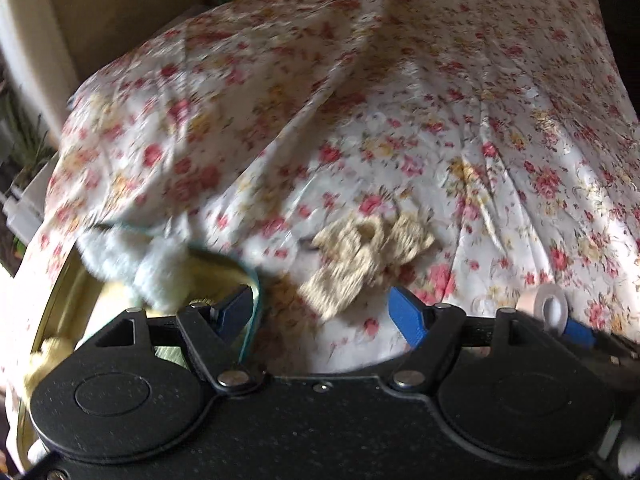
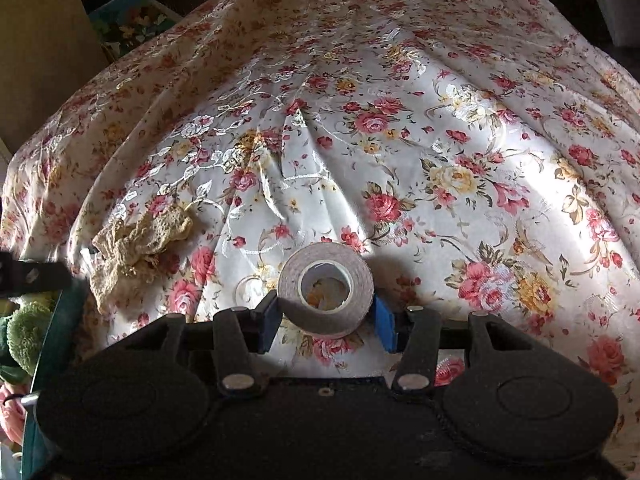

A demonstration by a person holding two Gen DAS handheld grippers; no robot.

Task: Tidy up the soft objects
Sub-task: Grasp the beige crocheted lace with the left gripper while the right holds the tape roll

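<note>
My right gripper (image 2: 326,320) is shut on a roll of tape (image 2: 326,286) and holds it just above the floral cloth (image 2: 440,160). The roll also shows at the right of the left wrist view (image 1: 550,306). A beige crocheted piece (image 2: 136,248) lies on the cloth to the left; in the left wrist view it (image 1: 360,260) lies just ahead of my fingers. My left gripper (image 1: 320,312) is open and empty, its left finger over the rim of a teal basket (image 1: 252,304). A pale fluffy toy (image 1: 136,256) hangs over that basket.
The basket (image 2: 48,344) at the left holds green (image 2: 28,332) and pink (image 2: 12,404) soft things. The floral cloth (image 1: 400,100) covers the whole surface and is creased. A wall and a floral box (image 2: 128,24) lie beyond the far left edge.
</note>
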